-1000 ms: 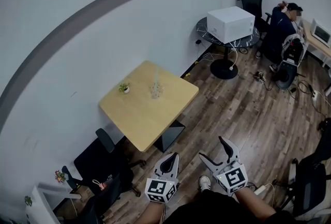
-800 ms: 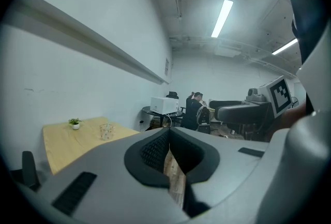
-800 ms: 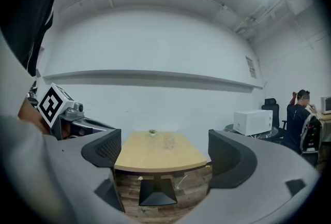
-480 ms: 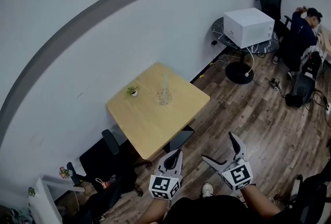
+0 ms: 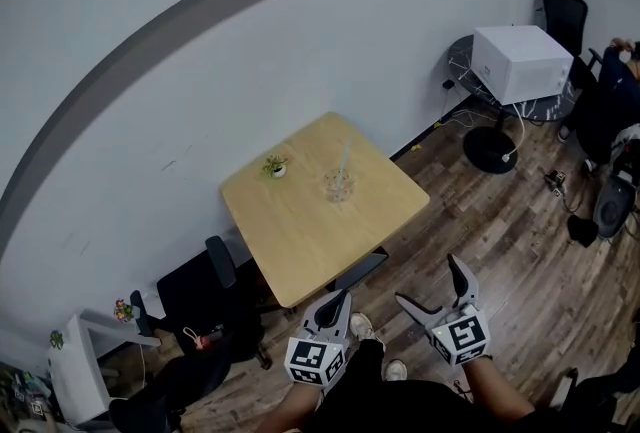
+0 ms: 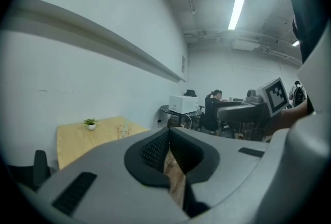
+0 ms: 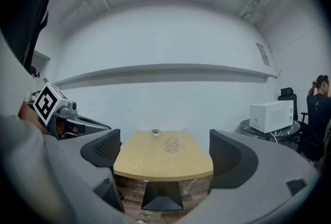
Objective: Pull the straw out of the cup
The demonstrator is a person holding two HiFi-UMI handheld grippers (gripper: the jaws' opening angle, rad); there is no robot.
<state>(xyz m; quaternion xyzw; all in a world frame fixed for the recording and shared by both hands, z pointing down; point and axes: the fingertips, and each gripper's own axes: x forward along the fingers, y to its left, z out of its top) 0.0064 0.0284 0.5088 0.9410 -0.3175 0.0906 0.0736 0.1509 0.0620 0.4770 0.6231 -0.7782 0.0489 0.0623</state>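
Near the middle of one square, pale wooden table (image 5: 300, 241), a single thin straw (image 5: 344, 159) stands almost upright in one clear cup (image 5: 338, 187) beside one small potted plant (image 5: 275, 166), well apart from the left gripper (image 5: 337, 301), jaws pressed together, and the right gripper (image 5: 428, 281), jaws spread wide, empty.

Square light-wood worktop (image 5: 312, 233) against pale grey wall (image 5: 200, 51); dark plank floor (image 5: 520, 231); black office chair (image 5: 212, 289) at eight o'clock.
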